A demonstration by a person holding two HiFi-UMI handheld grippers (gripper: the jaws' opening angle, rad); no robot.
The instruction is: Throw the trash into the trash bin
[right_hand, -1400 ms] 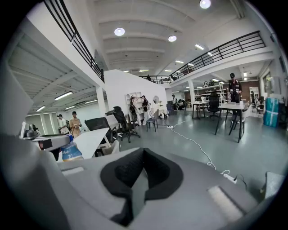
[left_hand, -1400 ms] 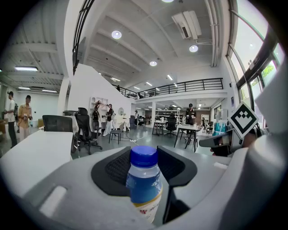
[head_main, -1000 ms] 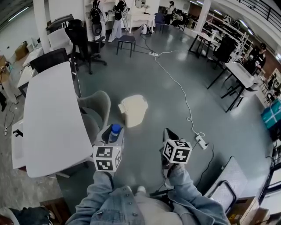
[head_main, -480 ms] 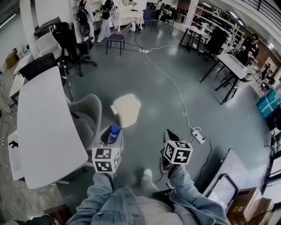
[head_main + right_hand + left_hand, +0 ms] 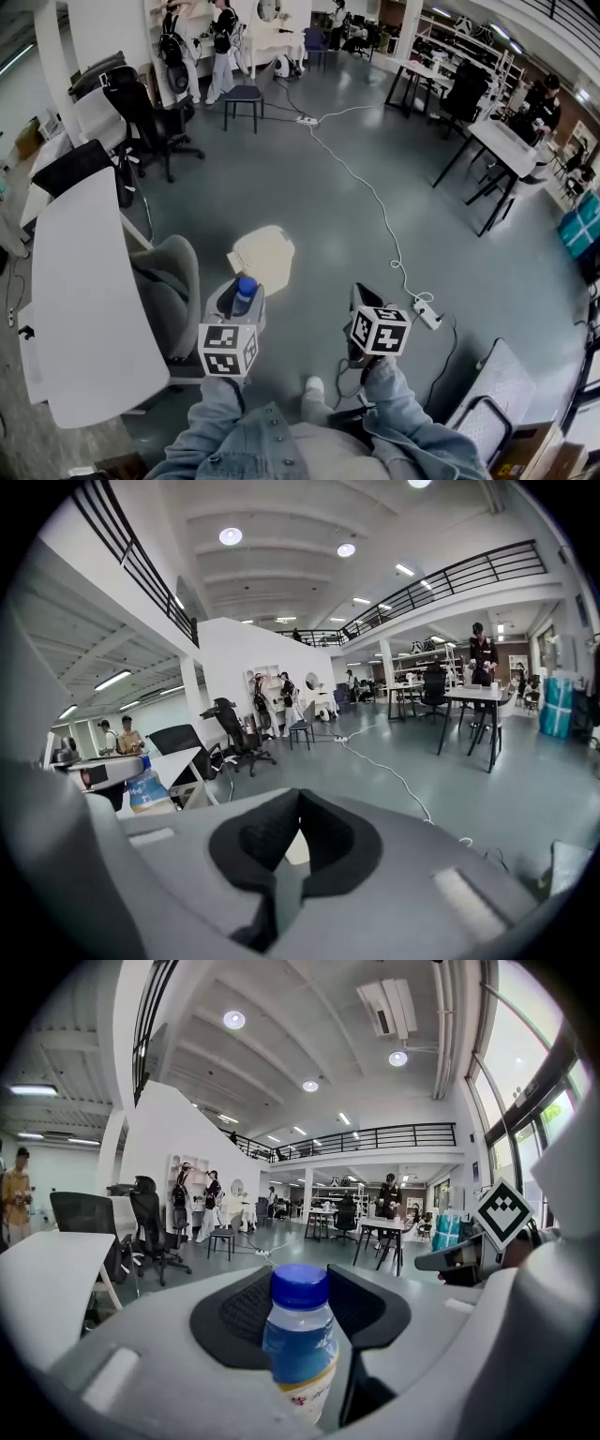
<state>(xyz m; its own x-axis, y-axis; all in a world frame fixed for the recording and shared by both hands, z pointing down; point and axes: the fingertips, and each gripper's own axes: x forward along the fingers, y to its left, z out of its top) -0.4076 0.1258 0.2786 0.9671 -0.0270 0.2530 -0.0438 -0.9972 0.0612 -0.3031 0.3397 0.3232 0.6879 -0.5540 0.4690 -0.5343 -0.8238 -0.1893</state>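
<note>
Though beside chair (image 5: 169,292), bin (image 5: 262,260) amid floor (image 5: 328,211)

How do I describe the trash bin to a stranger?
Find the long white table at the left, with a grey chair beside it. Right of that chair, on open floor, stands the trash bin: the only cream, boxy thing there.

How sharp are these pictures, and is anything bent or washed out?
Head view: fisheye bends the long white table, lighting even. Left gripper view: the blue-capped plastic bottle is slightly soft, windows blown out. Right gripper view: black vignette corners, bright ceiling lamps.
</note>
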